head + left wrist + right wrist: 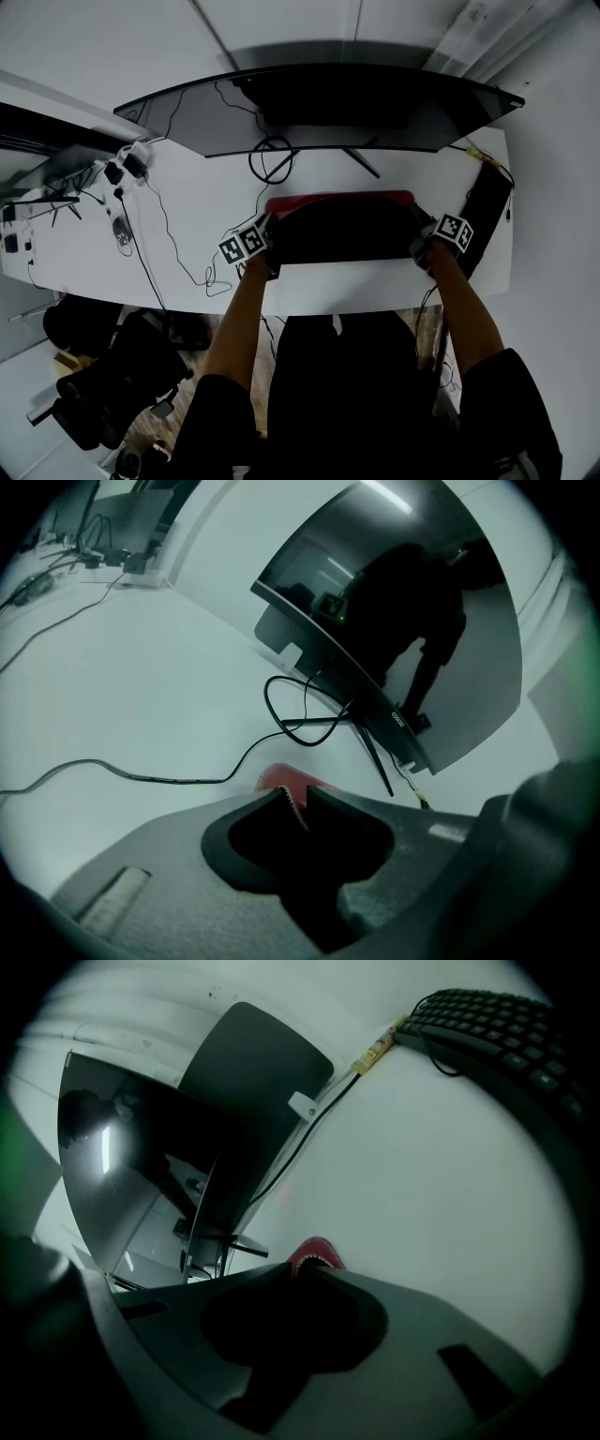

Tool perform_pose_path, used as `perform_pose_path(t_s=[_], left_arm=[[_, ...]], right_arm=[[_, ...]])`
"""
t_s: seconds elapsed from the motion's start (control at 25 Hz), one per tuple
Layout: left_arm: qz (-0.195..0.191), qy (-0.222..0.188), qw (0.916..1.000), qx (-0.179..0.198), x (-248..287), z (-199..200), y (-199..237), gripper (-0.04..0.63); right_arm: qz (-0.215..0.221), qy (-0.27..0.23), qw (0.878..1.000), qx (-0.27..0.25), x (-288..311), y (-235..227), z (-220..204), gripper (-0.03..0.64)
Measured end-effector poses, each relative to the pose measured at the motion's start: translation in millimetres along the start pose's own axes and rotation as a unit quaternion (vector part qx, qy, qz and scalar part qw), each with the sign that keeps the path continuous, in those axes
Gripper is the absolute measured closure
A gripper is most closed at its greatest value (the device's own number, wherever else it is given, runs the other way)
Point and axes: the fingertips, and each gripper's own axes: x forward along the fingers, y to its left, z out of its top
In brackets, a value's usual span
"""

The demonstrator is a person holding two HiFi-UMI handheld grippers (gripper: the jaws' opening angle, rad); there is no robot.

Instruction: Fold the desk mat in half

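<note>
Desk mat (pixel 342 234) is sitting flat on the white desk (pixel 356 286), just near of the curved monitor (pixel 319 112). Its black side is up, with a strip of red peeking out along the far edge, so it looks doubled over already. The keyboard (pixel 487 220) is shoved off to the right, and there's a loop of cable (pixel 272 159) under the monitor stand.

There are 2 grippers, 1 at each end of the mat. The left gripper (pixel 270 234) is at the far left corner. In the left gripper view, its jaws are a little apart, and the mat's stitched red edge (pixel 281 778) stands in the gap without really being pinched. The right gripper (pixel 422 234) is at the far right corner. In the right gripper view, its jaws are pretty much closed on the red corner (pixel 314 1251).
</note>
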Motion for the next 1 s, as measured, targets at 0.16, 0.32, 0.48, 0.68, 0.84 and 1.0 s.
perform_pose_path(t_s=[0.16, 0.32, 0.48, 0.68, 0.84, 1.0], left_arm=[[0.005, -0.005, 1.0, 0.0, 3, 2, 0, 0.509], [-0.007, -0.013, 0.9999, 0.0, -1, 4, -2, 0.5], [-0.019, -0.015, 0.9997, -0.003, -3, 5, -5, 0.495], [-0.013, -0.011, 0.9999, -0.003, 1, 8, -4, 0.495], [-0.02, -0.017, 0.9996, -0.006, 3, 11, -4, 0.491], [-0.028, -0.029, 0.9992, -0.004, 1, 12, -7, 0.476]], right_arm=[[-0.011, -0.015, 1.0, -0.022, 2, 4, 3, 0.577], [0.007, -0.026, 0.999, -0.035, 0, 10, 3, 0.568], [0.018, -0.022, 0.999, -0.039, 1, 13, 5, 0.565], [0.009, -0.019, 0.999, -0.025, 5, 9, 5, 0.561], [0.008, -0.027, 0.999, -0.022, 6, 8, 8, 0.55], [0.015, -0.057, 0.998, -0.02, 3, 9, 19, 0.51]])
